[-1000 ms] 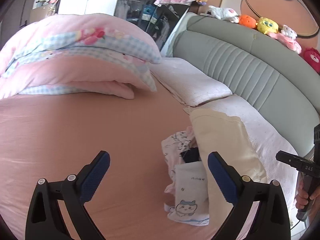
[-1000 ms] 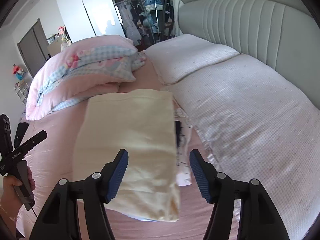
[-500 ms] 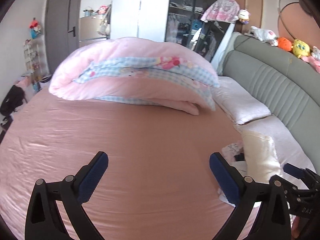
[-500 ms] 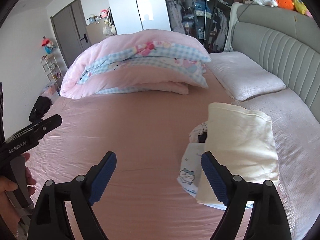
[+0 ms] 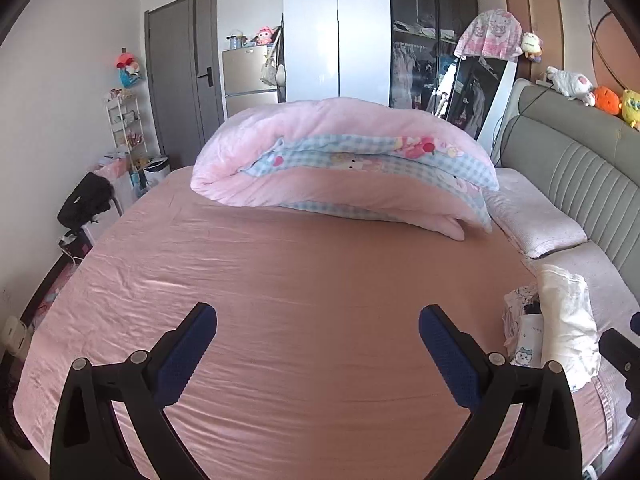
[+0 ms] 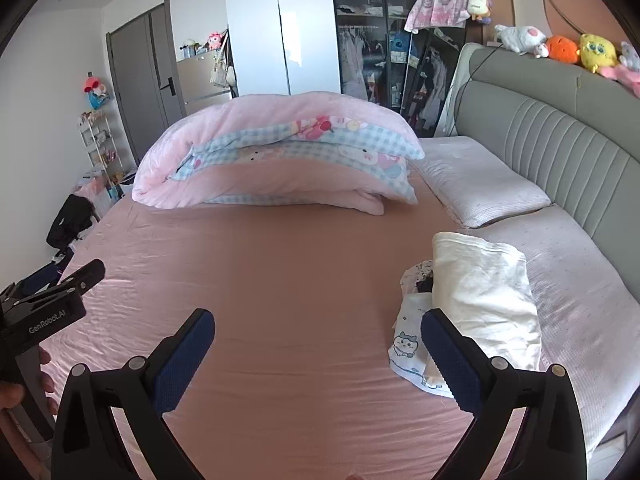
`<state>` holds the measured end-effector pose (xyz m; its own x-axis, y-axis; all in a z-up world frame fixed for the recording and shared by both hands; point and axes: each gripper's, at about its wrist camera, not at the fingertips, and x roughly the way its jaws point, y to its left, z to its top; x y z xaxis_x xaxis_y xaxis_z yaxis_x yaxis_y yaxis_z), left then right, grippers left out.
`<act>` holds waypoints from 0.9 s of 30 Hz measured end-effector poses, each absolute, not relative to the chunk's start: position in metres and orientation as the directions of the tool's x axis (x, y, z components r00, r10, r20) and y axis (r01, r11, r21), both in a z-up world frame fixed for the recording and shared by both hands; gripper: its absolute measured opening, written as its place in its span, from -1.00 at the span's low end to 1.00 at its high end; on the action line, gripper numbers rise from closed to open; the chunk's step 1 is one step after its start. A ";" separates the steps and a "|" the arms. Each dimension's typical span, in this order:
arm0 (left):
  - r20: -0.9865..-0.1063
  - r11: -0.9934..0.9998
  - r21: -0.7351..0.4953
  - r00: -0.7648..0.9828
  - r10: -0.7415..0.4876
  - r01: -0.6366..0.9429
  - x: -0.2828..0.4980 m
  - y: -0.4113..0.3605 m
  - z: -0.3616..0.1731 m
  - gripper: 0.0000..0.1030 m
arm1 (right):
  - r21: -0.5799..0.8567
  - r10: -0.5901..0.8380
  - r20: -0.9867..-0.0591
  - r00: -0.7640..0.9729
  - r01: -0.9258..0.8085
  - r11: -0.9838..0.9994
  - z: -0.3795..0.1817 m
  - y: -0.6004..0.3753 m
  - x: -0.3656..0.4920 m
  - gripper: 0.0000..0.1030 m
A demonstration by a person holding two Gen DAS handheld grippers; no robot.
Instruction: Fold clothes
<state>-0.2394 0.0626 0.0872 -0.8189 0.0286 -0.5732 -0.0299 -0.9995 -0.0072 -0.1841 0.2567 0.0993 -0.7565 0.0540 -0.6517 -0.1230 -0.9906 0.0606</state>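
Note:
A folded cream garment [image 6: 486, 304] [image 5: 568, 320] lies on the right side of the pink bed, on top of a folded white garment with a cartoon print [image 6: 408, 344] [image 5: 524, 350]. My right gripper [image 6: 318, 350] is open and empty over the pink sheet, its right finger just in front of the pile. My left gripper [image 5: 318, 350] is also open and empty, left of the pile and well apart from it. The left gripper's body and the hand holding it show at the left edge of the right wrist view.
A rolled pink duvet [image 5: 344, 164] lies across the far side of the bed. Pale pillows [image 6: 480, 184] rest against the grey headboard [image 6: 560, 140]. A wardrobe, a door and a black bag [image 5: 84, 202] stand beyond the bed's left edge.
Both grippers have pulled back and swung left, away from the folded pile. The pile now sits at the right of both views instead of between the fingers.

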 end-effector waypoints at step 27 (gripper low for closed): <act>-0.617 -0.999 0.018 -0.785 -0.051 0.051 0.026 0.008 0.053 1.00 | 0.020 0.114 -0.631 -0.767 -0.164 -0.986 0.079 0.179 0.083 1.00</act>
